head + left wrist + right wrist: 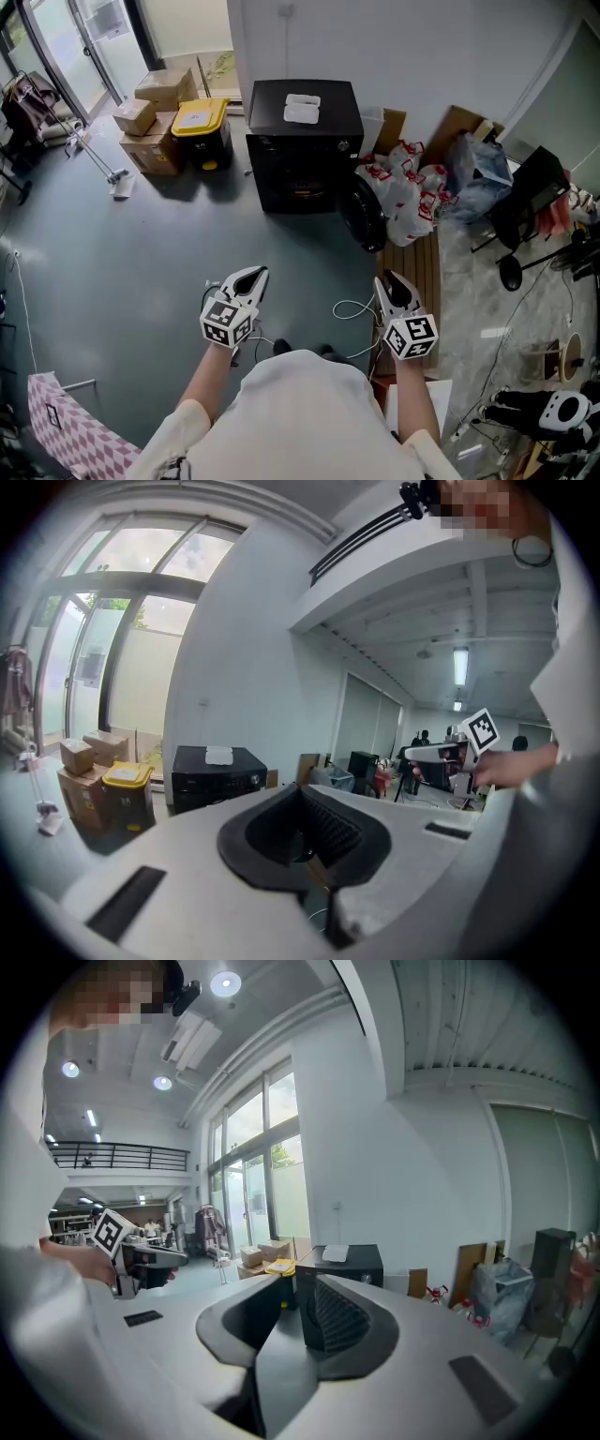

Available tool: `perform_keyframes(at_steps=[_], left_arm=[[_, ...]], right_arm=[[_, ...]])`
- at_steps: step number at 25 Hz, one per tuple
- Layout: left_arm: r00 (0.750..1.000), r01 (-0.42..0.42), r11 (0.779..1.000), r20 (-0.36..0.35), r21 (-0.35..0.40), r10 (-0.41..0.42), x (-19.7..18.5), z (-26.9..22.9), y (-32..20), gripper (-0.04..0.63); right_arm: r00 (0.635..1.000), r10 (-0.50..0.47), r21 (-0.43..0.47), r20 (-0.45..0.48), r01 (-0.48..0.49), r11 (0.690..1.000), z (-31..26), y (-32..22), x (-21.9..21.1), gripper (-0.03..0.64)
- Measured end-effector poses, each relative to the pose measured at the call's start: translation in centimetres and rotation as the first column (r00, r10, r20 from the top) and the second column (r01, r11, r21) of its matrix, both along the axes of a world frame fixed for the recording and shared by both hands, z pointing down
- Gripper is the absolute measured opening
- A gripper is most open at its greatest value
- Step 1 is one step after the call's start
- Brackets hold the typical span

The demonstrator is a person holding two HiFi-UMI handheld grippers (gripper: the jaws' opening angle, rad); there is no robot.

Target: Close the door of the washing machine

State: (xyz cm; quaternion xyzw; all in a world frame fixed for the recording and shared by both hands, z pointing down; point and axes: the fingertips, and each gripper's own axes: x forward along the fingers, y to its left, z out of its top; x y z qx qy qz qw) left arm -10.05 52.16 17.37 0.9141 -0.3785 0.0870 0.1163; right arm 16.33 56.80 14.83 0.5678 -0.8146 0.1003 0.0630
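A black washing machine point(303, 145) stands against the far wall, with a white packet point(302, 108) on its top. Its round door point(362, 214) hangs open at the front right corner. Both grippers hover over the floor well short of it and touch nothing. My left gripper point(261, 273) is shut and empty, with its tips meeting point(301, 789). My right gripper point(386, 278) is open, with a narrow gap between its jaws point(290, 1279) and nothing in it. The machine shows beyond the jaws in the left gripper view point(217, 775) and the right gripper view point(347, 1265).
Cardboard boxes point(155, 112) and a yellow-lidded bin point(202, 131) sit left of the machine. Red-and-white bags point(408, 187) are piled right of the door, with a black chair point(525, 202) further right. A white cable point(352, 309) lies on the floor beside wooden slats point(422, 272).
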Motion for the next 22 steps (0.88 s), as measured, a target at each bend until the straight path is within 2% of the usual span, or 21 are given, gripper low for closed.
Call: perform_keyframes(at_steps=[1, 22], left_arm=[[1.000, -0.003, 1.000, -0.001, -0.002, 0.003, -0.1, 0.1, -0.1, 0.009], [0.999, -0.053, 0.998, -0.011, -0.038, 0.052, -4.0, 2.3, -1.8, 0.009]], right_arm=[[1.000, 0.006, -0.004, -0.002, -0.006, 1.000, 0.1, -0.1, -0.1, 0.135], [0.996, 0.090, -0.046, -0.008, -0.090, 0.995, 2.3, -0.5, -3.7, 0.141]])
